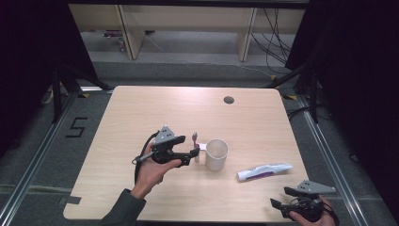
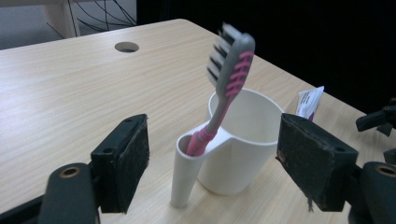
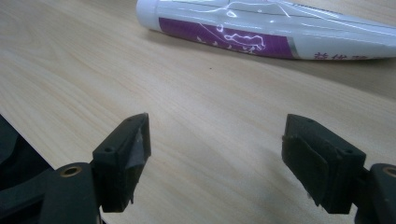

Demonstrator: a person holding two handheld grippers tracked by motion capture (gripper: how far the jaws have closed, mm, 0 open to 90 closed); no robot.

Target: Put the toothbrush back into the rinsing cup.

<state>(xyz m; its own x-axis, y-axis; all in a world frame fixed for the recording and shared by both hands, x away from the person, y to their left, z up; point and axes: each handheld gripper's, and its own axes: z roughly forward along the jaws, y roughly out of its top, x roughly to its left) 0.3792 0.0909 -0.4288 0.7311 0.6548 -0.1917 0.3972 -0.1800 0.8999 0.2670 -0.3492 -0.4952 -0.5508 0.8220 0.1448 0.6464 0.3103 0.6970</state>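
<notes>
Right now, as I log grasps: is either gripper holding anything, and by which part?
Nothing is held. The left gripper has its jaws open around the toothbrush standing in the cup's side holder; the right gripper is open over bare table.

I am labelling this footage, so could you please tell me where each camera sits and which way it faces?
High view: above the person's side, facing forward and down on the table; shows both forearms, left gripper, right gripper.
Left gripper view: rides that gripper, facing the toothbrush in the cup; open jaws.
Right gripper view: low over the tabletop, facing the toothpaste tube; open jaws.
Shared: the high and left gripper views both show the cup.
</notes>
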